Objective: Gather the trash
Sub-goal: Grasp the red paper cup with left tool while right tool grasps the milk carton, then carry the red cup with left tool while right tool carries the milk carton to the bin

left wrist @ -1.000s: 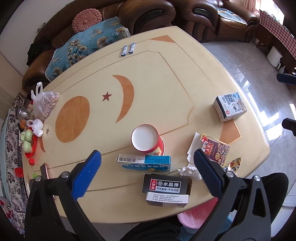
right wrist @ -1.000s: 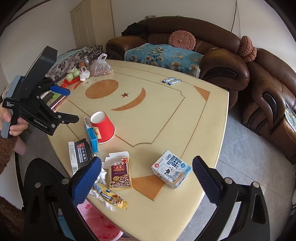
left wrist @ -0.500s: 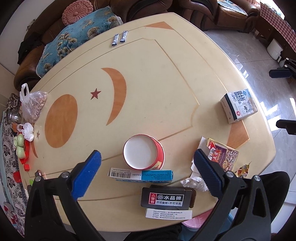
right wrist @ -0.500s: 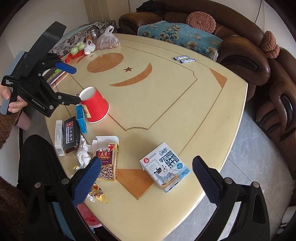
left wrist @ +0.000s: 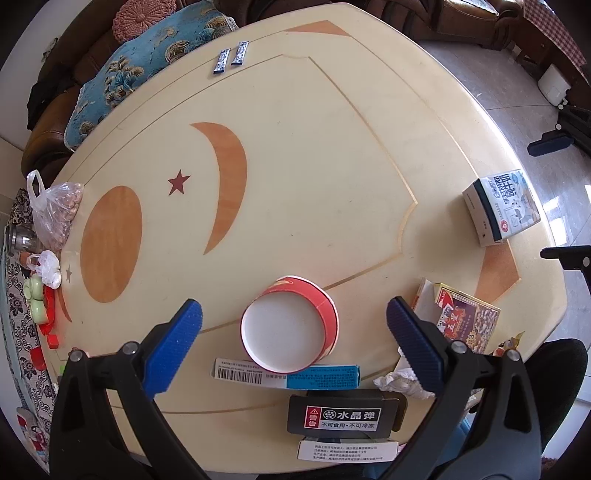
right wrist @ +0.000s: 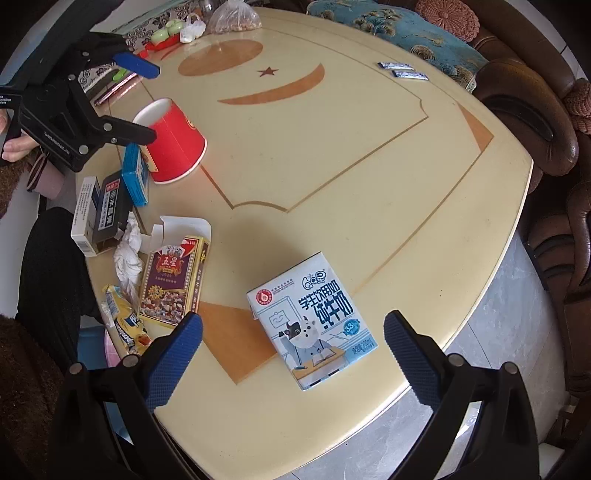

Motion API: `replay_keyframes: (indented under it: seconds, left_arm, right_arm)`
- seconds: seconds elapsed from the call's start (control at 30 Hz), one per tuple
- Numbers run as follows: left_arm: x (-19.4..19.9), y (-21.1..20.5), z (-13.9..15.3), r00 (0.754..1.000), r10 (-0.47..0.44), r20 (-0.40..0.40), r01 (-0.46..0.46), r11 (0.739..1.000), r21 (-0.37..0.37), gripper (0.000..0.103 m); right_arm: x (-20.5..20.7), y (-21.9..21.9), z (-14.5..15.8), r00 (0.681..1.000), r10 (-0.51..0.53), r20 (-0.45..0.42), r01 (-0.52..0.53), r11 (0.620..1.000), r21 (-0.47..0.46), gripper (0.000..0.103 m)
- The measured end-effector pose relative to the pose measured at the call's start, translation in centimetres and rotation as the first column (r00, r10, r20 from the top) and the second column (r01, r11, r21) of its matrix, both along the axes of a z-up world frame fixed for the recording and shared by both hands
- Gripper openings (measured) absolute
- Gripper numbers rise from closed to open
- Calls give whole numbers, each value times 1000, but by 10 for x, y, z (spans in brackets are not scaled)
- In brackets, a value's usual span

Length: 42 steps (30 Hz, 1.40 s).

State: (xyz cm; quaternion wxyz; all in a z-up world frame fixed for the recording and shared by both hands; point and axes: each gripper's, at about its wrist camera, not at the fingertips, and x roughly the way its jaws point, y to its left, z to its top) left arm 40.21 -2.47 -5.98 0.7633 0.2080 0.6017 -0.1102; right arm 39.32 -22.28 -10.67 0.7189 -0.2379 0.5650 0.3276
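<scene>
Left wrist view looks down on the cup [left wrist: 290, 328], a red paper cup standing upright on the table [left wrist: 332, 147] with its white inside showing. The left gripper [left wrist: 293, 325] hangs over it with its fingers spread wide, one on each side of the rim and touching nothing. Just behind the cup lies a blue box [left wrist: 288, 374], then a black box [left wrist: 341, 415] on a white one. A tissue [left wrist: 400, 382] lies crumpled beside them, near the card box [left wrist: 467, 321].

In the right wrist view the right gripper [right wrist: 293, 338] is also wide open, hovering above the milk carton [right wrist: 314, 325], which lies flat near the table edge between the two fingers. A yellow wrapper [right wrist: 123, 321] sits at the rim next to the card box. Two sachets [right wrist: 402, 70] lie far across the table, and a bag [right wrist: 232, 16] of nuts stands at the far side.
</scene>
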Motion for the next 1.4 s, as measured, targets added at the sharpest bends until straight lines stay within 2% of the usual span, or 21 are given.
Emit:
replay_keyframes:
  seconds: [0.2,0.33,0.5,0.57,0.7,0.73,0.8,0.83,0.9,0.97,1.1,1.13,1.2,1.4]
  left_arm:
    - [5,-4,-10,999,-14,-32,14,1000,3,98]
    - [6,-5,-15,999,-23,-39,24,1000,11,98]
    - [9,-5,-21,999,-31,-45,31,999,14,98]
    - [8,-4,-23,998,-33,-51,34,999,13,98]
    - [9,-1,-25,998,-34,-60,34,999,-8,97]
    - [9,0,-25,998,-32,-63,31,999,-13,96]
    - [10,2,-26,996,-31,-78,29,999,-32,87]
    - [11,3,-27,996,-29,-87,26,999,-38,85]
    - [11,4,-28,995,-23,-95,19,999,-40,77]
    - [11,6,-30,993,-22,-113,16,999,-47,74]
    - [13,11,-33,992,-2,-128,-4,999,-47,56]
    - [15,13,-33,991,10,-135,-17,998,-54,53]
    - [18,16,-34,990,22,-142,-33,997,-75,53]
    - [21,24,-33,988,51,-144,-65,994,-91,53]
  right_arm:
    - [10,16,-32,994,97,-47,-103,986,-132,96]
    - [12,23,-53,987,132,-92,-147,974,-171,96]
    - [16,20,-73,989,101,-107,-118,980,-161,95]
    - [17,16,-79,992,85,-93,-100,980,-170,89]
    - [23,5,-75,997,26,-75,-35,991,-129,76]
    - [24,3,-74,997,10,-74,-18,992,-121,76]
    - [24,0,-74,998,-13,-62,6,993,-115,76]
    - [24,-1,-74,998,-29,-58,22,994,-111,76]
    - [23,-7,-71,994,-98,-47,93,991,-100,75]
    - [27,-12,-67,977,-208,-46,203,974,-100,75]
    - [16,-13,-64,955,-295,8,294,950,-106,75]
    - [16,-12,-64,937,-350,5,348,931,-111,75]
    - [17,-14,-66,907,-420,-38,416,906,-81,74]
    - [22,-15,-58,877,-479,19,479,874,-85,74]
